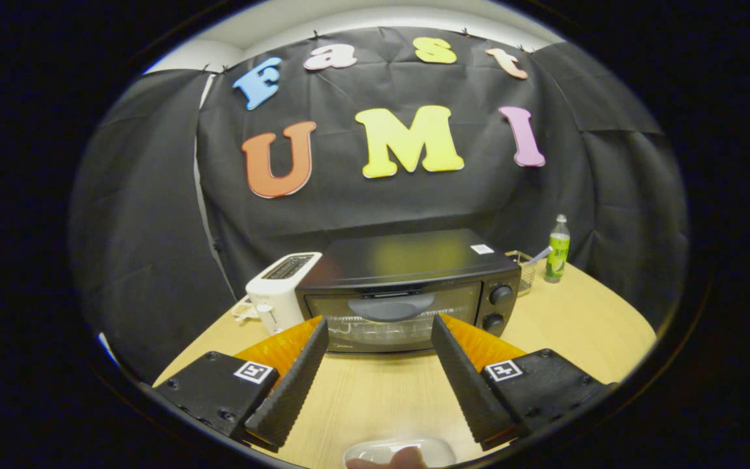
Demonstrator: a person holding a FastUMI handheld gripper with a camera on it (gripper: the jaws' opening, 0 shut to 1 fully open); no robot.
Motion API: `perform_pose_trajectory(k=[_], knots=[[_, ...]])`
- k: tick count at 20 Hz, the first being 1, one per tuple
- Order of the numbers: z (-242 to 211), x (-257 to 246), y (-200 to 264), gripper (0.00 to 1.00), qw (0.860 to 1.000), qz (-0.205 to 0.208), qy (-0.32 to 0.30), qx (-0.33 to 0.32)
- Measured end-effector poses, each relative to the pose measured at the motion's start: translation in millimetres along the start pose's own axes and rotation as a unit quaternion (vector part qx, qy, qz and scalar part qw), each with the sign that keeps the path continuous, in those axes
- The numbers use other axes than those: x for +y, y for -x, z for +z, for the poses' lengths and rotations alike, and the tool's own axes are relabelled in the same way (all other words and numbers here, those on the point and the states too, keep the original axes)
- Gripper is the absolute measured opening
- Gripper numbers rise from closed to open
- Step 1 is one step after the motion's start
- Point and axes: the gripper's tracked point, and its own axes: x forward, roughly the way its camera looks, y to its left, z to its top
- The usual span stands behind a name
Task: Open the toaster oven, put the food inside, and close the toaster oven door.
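A black toaster oven stands on the wooden table just beyond my fingers, its glass door shut. The door's curved handle sits at the top of the glass, and two round knobs are on its right panel. My gripper is open, with nothing between the fingers, and it points at the door from a short way off. Close under the gripper lies a white dish with a brownish piece of food on it, only partly in sight.
A white slot toaster stands right against the oven's left side. To the oven's right, near the back of the table, are a small wire basket and a green-labelled bottle. Black cloth walls close the booth behind.
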Motion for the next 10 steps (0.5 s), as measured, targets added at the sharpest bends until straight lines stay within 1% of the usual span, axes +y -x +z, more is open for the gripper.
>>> perform_pose_trajectory(k=[3, 6, 7, 8, 10], knots=[[29, 1, 36, 1.00, 0.999, 0.007, 0.014, -0.035], [66, 1, 66, 1.00, 0.996, 0.007, 0.004, -0.087], [75, -2, 74, 1.00, 0.995, -0.001, 0.002, -0.101], [79, -6, 80, 1.00, 0.994, -0.010, -0.001, -0.108], [84, 1, 92, 1.00, 0.994, -0.008, 0.006, -0.113]])
